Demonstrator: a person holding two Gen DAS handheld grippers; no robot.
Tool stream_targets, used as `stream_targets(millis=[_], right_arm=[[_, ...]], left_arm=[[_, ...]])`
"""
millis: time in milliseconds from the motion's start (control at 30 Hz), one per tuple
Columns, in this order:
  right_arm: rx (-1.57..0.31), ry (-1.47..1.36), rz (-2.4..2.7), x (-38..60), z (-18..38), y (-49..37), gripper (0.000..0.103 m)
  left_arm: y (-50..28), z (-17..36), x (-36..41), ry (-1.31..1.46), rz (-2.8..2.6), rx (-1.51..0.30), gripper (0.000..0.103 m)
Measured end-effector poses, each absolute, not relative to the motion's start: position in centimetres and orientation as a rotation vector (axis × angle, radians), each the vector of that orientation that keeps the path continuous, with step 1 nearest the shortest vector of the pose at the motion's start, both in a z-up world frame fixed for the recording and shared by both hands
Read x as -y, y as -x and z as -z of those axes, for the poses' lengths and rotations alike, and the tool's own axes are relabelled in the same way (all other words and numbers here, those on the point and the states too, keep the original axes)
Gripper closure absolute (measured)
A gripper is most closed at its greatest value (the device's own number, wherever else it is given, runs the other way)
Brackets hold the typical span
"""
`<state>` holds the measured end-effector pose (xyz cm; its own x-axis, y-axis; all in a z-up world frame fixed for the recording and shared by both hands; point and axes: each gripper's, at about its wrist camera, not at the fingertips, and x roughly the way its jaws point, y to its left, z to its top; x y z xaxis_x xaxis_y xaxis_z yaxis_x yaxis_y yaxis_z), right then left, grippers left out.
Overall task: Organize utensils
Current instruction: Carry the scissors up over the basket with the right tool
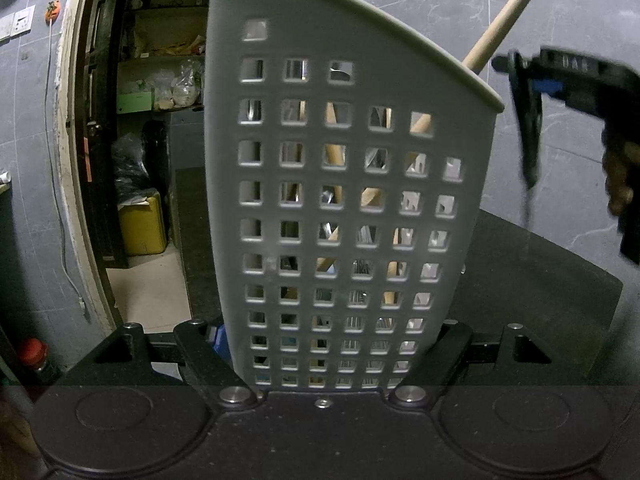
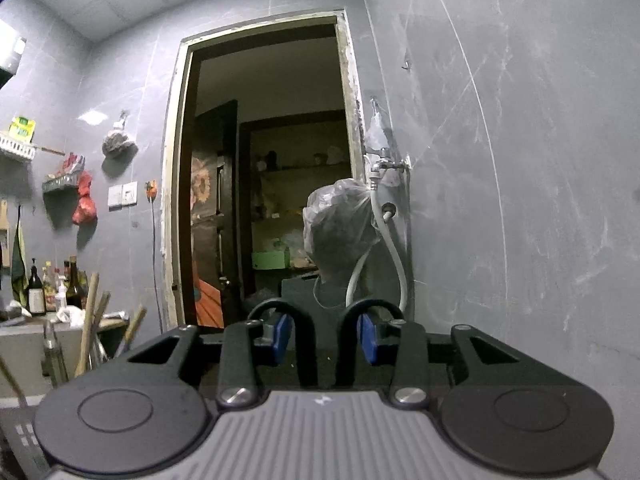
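A grey perforated utensil holder [image 1: 344, 184] fills the left wrist view, tilted a little. My left gripper [image 1: 324, 360] is shut on its lower part, one finger on each side. Through the holes I see metal cutlery and wooden handles, and one long wooden handle [image 1: 504, 16] sticks out past the rim. My right gripper [image 1: 536, 92] hovers blurred beside the holder's rim at the upper right. In the right wrist view my right gripper [image 2: 326, 332] is open, its blue pads [image 2: 282, 336] apart with nothing between them. Wooden handles [image 2: 90, 320] stand at its lower left.
A dark countertop [image 1: 540, 280] lies under the holder. Behind is a doorway [image 2: 264, 160] to a storeroom with shelves and a yellow canister [image 1: 142, 224]. A tap with a hose [image 2: 384, 168] and a hanging plastic bag [image 2: 340, 232] are on the grey wall. Bottles [image 2: 36, 292] stand at far left.
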<state>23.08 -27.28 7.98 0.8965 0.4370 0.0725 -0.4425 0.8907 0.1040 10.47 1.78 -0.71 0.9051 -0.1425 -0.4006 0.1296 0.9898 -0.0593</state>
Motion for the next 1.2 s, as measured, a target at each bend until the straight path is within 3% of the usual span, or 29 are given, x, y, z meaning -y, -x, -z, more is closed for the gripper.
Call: stream_targets(millis=[233,533,667,867,1200], right_arm=[[0.033,-0.066,-0.466,26.5,-13.6,-21.7,0.062],[0.210,0.015,-0.632,21.9,-23.7,-18.3,0.061],[0.202,0.008,-0.729,19.2,-26.8,-18.0,0.061],[0.192,0.028,-0.836,15.6,-27.3,-17.6,0.061],[0.003,0.055,-0.927,12.4,-23.1,-19.5,0.061]], left_arm=[[-10.6,0.7,-1.6,0.030,0.140,-0.416,0.022],[-10.6,0.7,-1.6,0.030,0.140,-0.416,0.022],[-10.6,0.7,-1.7,0.035,0.143,-0.415,0.022],[-10.7,0.8,-1.9,0.043,0.147,-0.414,0.022],[-10.7,0.9,-2.1,0.043,0.147,-0.411,0.022]])
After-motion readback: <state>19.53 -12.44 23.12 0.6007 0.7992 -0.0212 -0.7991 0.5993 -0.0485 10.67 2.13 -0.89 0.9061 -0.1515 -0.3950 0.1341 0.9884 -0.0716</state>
